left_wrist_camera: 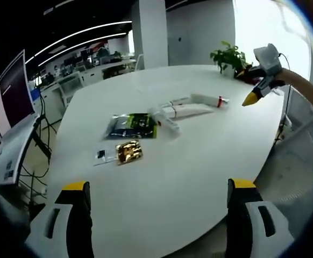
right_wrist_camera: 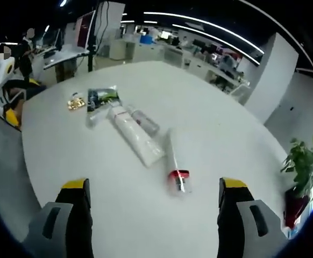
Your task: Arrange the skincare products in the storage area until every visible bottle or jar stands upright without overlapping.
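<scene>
white tubes point(left_wrist_camera: 184, 110) lie flat in a row mid-table point(left_wrist_camera: 199, 161) in the left gripper view, long axes running toward the plant point(left_wrist_camera: 229, 56); left gripper point(left_wrist_camera: 156, 215) spread wide, holding nothing. right gripper view: red-banded tube point(right_wrist_camera: 176, 166) points at the near edge between the released right gripper point(right_wrist_camera: 154, 215) jaws.

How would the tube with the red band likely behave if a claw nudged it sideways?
The red-banded tube lies flat on the bare white table, so it would probably roll or slide easily. It looks slim and long, so stood upright it may tip readily.
</scene>
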The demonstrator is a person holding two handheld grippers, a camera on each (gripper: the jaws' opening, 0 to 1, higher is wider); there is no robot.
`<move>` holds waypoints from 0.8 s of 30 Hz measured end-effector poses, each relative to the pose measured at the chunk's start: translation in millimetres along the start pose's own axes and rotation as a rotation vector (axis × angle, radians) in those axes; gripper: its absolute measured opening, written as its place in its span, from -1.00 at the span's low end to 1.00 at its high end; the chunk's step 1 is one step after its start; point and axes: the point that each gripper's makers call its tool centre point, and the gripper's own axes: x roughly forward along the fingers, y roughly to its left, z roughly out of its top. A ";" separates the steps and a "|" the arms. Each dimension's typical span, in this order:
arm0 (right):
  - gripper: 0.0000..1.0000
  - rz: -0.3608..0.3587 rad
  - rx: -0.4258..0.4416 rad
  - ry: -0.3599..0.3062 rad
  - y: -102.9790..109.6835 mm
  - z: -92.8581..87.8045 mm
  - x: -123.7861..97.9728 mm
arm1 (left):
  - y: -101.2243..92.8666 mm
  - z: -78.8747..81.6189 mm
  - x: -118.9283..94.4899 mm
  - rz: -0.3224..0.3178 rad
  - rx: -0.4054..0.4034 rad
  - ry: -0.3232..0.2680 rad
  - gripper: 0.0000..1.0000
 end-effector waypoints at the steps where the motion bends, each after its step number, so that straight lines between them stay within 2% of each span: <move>1: 0.83 0.013 0.003 0.006 -1.1 -1.6 3.0 | -0.2 -0.1 0.1 -0.001 -0.001 0.001 0.99; 2: 0.77 0.029 0.010 0.018 -0.5 -3.9 4.9 | -0.4 -0.3 0.3 -0.001 0.001 0.002 0.99; 3: 0.76 0.027 0.030 0.033 -1.9 -6.4 7.1 | -0.3 -0.6 0.3 0.000 0.002 0.003 0.99; 6: 0.76 0.010 0.017 0.050 -10.2 -10.7 13.5 | -0.1 -1.2 0.7 0.001 0.005 0.006 0.99; 18: 0.53 0.050 -0.005 0.061 -21.1 -9.6 34.8 | 1.0 -4.4 0.9 0.008 0.009 0.019 0.99; 24: 0.40 0.063 0.008 0.093 -29.3 -17.8 45.6 | 2.3 -4.9 0.9 0.013 0.006 0.020 0.99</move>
